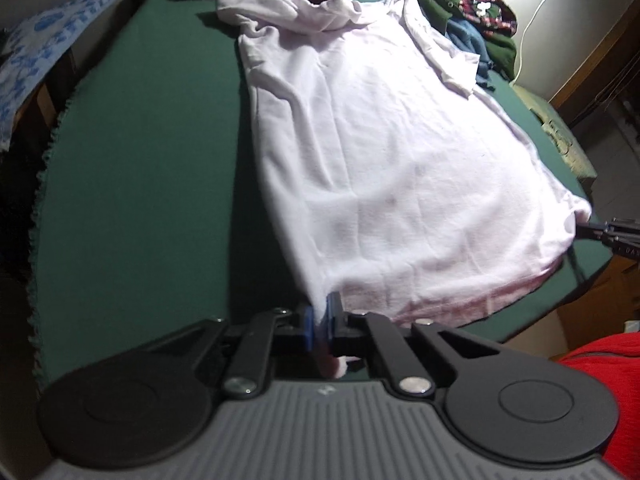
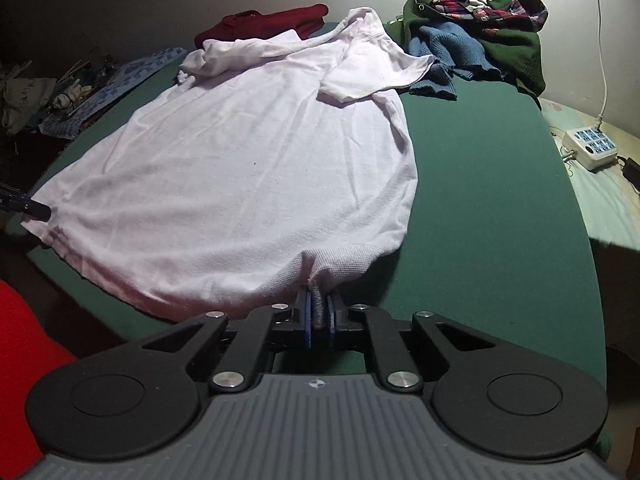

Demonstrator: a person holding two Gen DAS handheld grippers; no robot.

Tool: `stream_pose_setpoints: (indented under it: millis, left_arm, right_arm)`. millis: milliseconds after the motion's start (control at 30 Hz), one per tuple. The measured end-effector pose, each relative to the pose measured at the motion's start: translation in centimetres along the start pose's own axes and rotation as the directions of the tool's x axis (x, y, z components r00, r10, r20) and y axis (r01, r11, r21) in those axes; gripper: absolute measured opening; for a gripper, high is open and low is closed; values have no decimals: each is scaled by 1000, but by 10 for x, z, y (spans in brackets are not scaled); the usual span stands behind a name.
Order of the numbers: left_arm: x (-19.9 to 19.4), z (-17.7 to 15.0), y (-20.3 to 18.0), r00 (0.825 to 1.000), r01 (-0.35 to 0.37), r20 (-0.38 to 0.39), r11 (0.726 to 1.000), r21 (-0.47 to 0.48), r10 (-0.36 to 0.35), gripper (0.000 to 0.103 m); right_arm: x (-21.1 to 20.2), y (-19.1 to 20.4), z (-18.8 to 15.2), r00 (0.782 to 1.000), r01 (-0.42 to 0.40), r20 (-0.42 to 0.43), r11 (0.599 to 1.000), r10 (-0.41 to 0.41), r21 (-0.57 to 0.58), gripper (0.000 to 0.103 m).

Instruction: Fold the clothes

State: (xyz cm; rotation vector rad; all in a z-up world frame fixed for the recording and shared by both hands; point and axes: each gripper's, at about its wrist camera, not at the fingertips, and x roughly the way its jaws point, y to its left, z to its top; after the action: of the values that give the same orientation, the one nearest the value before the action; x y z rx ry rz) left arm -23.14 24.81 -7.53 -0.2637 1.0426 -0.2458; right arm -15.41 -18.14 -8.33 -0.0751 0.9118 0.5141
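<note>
A pale pink polo shirt (image 1: 384,168) lies spread on the green table (image 1: 152,184), collar at the far end, hem toward me. My left gripper (image 1: 320,320) is shut on the hem's left corner, lifting it slightly. My right gripper (image 2: 319,316) is shut on the hem's right corner of the shirt (image 2: 248,160). The right gripper's tip shows in the left wrist view (image 1: 600,230) at the shirt's edge; the left gripper's tip shows in the right wrist view (image 2: 36,210). One sleeve (image 2: 372,76) lies folded over the body.
A dark red garment (image 2: 260,24) lies at the table's far end. A pile of green, blue and plaid clothes (image 2: 480,28) sits at the far right. A white power strip (image 2: 590,148) and cable lie off the table's right. Blue-patterned cloth (image 2: 120,76) lies left.
</note>
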Motion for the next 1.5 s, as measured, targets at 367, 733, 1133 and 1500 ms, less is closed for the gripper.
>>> stream_pose_setpoints:
  millis: [367,733,1133,1500]
  left_arm:
    - [-34,-7,15,1000,10,13,999,-46,-10,0]
    - [-42,-13,44,991,-127,-37,992,-3,127,3]
    - [15,65,-27,989,-87,133,973,215,59,10]
    - [43,67,11,968,-235,120,966,107,222,24]
  right_arm:
    - [-23,-5,-15,990,-9,-143,1000,12,20,7]
    - [-15,-10,-9,966,30,-258,999,-34,-18,9]
    - [66,28,51,999,1,-50,1000,-1,7,22]
    - [69,-14,43,994,101,-61,984,-93,149,17]
